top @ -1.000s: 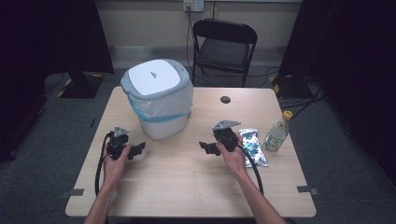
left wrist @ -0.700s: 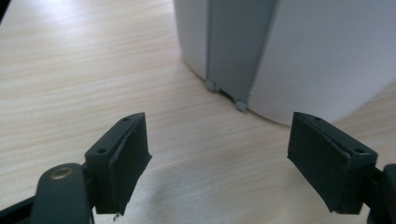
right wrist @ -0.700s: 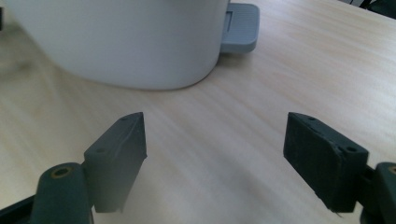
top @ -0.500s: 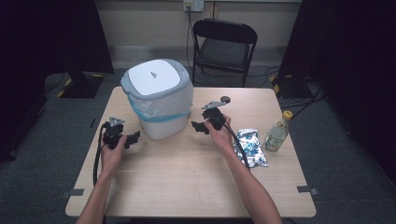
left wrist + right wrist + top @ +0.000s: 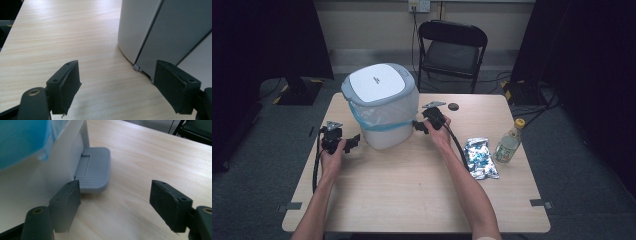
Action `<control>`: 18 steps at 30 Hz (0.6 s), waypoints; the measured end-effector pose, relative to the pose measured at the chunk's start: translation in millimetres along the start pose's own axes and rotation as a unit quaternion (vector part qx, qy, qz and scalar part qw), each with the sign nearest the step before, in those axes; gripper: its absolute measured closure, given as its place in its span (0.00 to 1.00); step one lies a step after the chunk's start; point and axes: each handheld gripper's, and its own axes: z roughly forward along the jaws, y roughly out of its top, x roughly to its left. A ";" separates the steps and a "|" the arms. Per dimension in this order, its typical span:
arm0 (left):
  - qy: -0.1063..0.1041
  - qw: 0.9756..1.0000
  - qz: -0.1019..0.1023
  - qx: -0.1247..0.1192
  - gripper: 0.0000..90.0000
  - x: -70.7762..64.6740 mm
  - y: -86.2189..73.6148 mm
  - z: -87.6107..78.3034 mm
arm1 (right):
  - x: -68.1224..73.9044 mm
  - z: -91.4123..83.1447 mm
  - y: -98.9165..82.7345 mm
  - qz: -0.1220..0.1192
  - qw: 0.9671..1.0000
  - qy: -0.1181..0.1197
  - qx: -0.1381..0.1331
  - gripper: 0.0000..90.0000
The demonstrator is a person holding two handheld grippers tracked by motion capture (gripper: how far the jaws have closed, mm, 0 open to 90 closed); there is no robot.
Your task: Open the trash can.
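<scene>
Your right tongs (image 5: pixel 418 125) stand spread with nothing between the pads, though their jaws have just been closing a little, and in the right gripper view they point at the grey ribbed plastic foot pedal (image 5: pixel 94 171) that juts from the base of the white pedal bin (image 5: pixel 382 107) with the pale grey lid and blue liner bag. Your left tongs (image 5: pixel 353 141) are spread too, empty, low on the light wooden tabletop (image 5: pixel 412 190) just beside the bin's opposite wall, where the left gripper view shows a seam in the shell. The bin stands toward the far left of the tabletop, between your two hands. The likeliest slip, as I judge it, is at the pedal: it is thin and sits almost flat on the wood, so a pad coming in level may ride over it or jam against the tabletop instead of pressing it. Push down hard with no hold on the far side and the light bin could tip or skate toward your left hand. The liner's loose blue edge hangs near the right tongs and could snag. The silver foil pouch (image 5: pixel 479 157) and the yellow-capped clear bottle (image 5: pixel 507 142) lie well apart from this, so your forearm alone threatens them
</scene>
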 end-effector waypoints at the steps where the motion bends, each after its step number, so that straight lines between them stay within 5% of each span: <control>1: -0.003 1.000 -0.003 -0.004 0.23 0.2 0.2 1.0 | -0.3 1.3 1.3 -0.001 1.000 0.000 -0.001 0.29; 12: -0.013 1.000 0.000 -0.018 0.25 -2.2 -1.8 11.4 | -12.4 15.8 12.7 -0.006 0.999 0.033 -0.006 0.33; 16: -0.011 1.000 0.008 -0.017 0.30 -4.4 -1.8 12.4 | -9.7 13.8 11.8 -0.009 0.998 0.060 -0.009 0.54; 18: -0.008 1.000 0.004 -0.018 0.30 -1.1 -2.4 11.7 | -6.7 11.5 12.2 -0.025 0.997 0.067 -0.007 0.56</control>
